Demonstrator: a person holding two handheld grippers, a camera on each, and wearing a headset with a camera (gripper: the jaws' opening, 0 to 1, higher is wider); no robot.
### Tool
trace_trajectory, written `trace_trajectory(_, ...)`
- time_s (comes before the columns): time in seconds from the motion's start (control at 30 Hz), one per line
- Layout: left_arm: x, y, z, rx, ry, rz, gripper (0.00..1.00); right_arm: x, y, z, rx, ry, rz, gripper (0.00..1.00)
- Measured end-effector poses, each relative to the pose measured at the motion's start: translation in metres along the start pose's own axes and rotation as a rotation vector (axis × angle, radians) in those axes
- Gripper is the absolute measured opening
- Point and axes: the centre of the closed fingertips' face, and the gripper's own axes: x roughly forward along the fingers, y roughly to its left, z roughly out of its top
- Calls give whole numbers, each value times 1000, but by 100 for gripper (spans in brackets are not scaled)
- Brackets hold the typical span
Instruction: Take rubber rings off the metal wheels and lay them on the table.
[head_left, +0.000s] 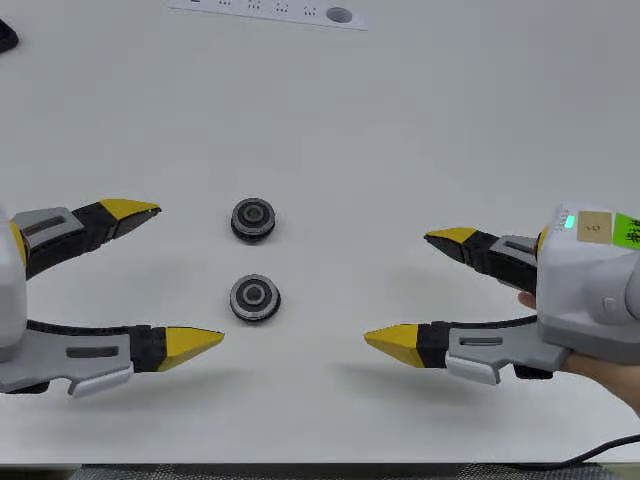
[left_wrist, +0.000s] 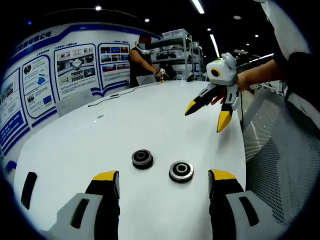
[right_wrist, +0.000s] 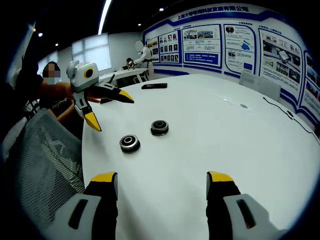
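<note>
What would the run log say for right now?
left gripper: open, empty | right gripper: open, empty | far wheel, near wheel: on table, untouched, between the grippers | stage: pre-grasp

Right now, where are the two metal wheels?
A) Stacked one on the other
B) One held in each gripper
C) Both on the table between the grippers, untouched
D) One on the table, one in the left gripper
C: the far wheel and the near wheel lie apart on the table, between the left gripper and the right gripper, both open and holding nothing.
</note>
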Motion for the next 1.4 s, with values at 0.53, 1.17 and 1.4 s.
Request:
trace_trajectory(0.53,25,-11,-1,62,42,-64,54,0,3,-7,59,-17,0,71)
trace_trajectory(1.17,39,-23,-5,104,73,-128,27,3,5,-9,83,-25,7,70)
trace_trajectory(1.4,43,-25,-9,108,94,-145,22,3,5,-9,89,-25,10,69)
